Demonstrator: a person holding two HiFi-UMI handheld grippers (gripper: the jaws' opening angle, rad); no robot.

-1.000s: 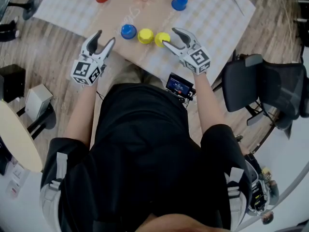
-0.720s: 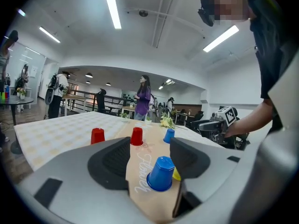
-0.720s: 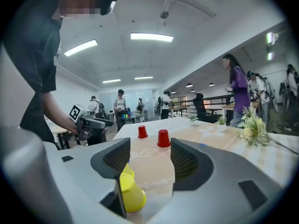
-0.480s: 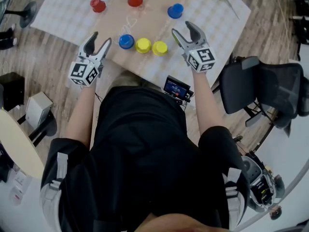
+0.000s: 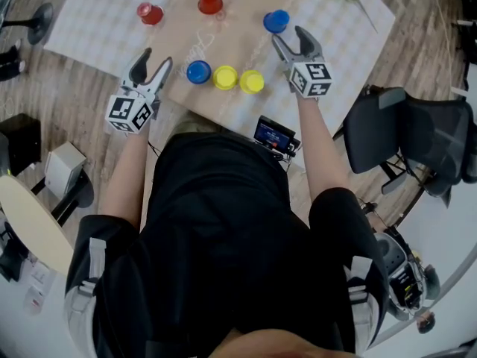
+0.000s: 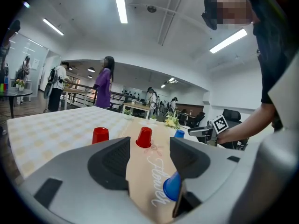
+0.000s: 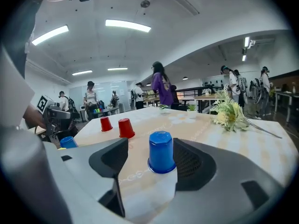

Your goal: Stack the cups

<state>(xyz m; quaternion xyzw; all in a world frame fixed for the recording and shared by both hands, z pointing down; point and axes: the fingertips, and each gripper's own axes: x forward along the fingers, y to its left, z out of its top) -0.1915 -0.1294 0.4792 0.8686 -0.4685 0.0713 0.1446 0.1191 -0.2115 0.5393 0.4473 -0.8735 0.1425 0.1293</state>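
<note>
Right tongs (image 5: 288, 36): just opened wider, nothing between them; inverted blue cup (image 7: 161, 152) stands just ahead on the surface (image 5: 89, 17), centred on their gap.
Left tongs (image 5: 158, 57): wide apart, empty, farther off, beside a second blue cup (image 5: 198, 71).

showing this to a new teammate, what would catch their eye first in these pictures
The bright upside-down cups on the table: two red cups at the far side, a lone blue cup on the right, and a near row of blue, yellow, yellow. Then the right claw, its jaws just opening wider, with that blue cup ungripped in the gap at its tips; the left claw hangs open by the table's near-left edge.
</note>
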